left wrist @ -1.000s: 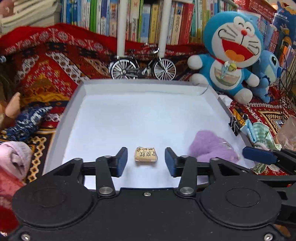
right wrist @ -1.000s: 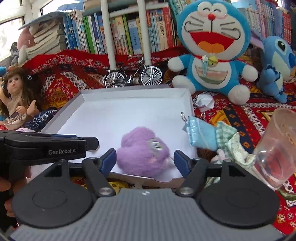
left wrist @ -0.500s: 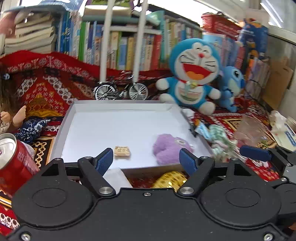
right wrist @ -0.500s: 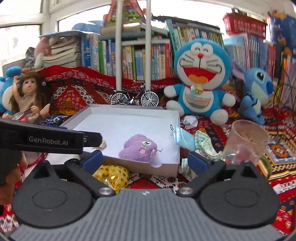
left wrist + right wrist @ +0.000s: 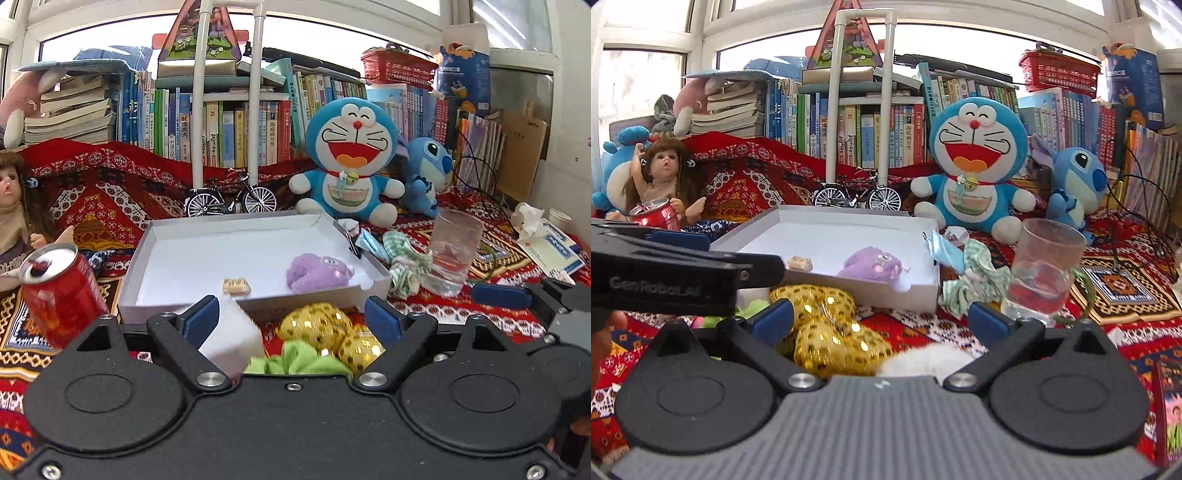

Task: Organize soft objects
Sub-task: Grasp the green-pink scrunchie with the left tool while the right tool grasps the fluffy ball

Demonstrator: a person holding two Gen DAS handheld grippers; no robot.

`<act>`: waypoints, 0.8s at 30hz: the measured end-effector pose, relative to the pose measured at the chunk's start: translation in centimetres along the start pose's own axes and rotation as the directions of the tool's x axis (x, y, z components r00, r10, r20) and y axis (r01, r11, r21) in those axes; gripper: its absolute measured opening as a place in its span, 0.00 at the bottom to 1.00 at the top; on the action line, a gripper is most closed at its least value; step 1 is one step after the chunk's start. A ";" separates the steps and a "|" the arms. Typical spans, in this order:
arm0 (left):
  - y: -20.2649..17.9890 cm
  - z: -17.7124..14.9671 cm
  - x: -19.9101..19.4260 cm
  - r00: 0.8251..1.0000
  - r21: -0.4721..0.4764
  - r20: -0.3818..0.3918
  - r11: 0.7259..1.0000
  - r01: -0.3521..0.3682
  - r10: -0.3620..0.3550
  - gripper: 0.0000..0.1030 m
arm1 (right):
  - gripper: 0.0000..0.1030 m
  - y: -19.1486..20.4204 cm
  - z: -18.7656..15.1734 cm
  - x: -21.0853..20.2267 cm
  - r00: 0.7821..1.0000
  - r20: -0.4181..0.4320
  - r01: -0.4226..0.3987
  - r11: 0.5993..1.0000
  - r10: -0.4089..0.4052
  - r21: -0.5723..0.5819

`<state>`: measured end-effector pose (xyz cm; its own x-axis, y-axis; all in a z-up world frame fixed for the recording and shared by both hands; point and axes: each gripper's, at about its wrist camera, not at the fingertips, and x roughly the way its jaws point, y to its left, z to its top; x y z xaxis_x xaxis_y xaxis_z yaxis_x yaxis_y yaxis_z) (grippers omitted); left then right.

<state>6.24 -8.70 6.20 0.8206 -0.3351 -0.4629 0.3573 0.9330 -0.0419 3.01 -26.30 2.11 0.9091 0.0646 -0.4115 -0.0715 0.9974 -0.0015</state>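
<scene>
- Left wrist view: left gripper (image 5: 291,317) at lower centre, jaws spread and just opened further, nothing pinched between them.
- Same view: white tray (image 5: 380,275) at mid frame holds a purple plush (image 5: 317,271) at its right and a small tan block (image 5: 236,286) at its near centre.
- Same view: below the tray's near wall, between the jaws, lie a gold pouch (image 5: 321,325), a green cloth (image 5: 291,362) and a white block (image 5: 229,336); red can (image 5: 59,291) at left, glass (image 5: 454,254) at right.
- Right wrist view: right gripper (image 5: 881,319) at lower centre, jaws spread wide, having just been opening, and empty.
- Same view: the gold pouch (image 5: 827,325) sits between the jaws, a white fluffy piece (image 5: 927,360) just beneath them; tray (image 5: 901,291) and purple plush (image 5: 871,264) at centre; checked cloth (image 5: 975,280) right of the tray.
- Step, as judged: two items are placed; both grippers are clear of the tray, ready for the next pick.
- Next move, as judged: lower onto one loose soft item, likely the gold pouch, close gently, and lift it over the tray's near wall.
</scene>
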 end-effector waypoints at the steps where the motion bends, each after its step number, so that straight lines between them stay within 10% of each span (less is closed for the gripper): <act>1: 0.0 -0.4 -0.3 1.000 0.003 0.001 1.000 -0.002 0.002 0.84 | 1.00 0.0 -0.3 -0.2 1.000 -0.001 0.004 1.000 -0.004 0.000; 24: 1.2 -6.3 -2.0 0.997 -0.002 -0.054 0.999 -0.050 0.050 0.88 | 1.00 -1.4 -4.9 -1.3 0.994 -0.069 0.085 0.996 -0.084 0.007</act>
<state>2.17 -6.10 1.51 0.8120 -0.2809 -0.5117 0.3151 0.9488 -0.0208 -0.09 -27.92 -1.79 0.8812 -0.0219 -0.4722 0.0088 0.9995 -0.0299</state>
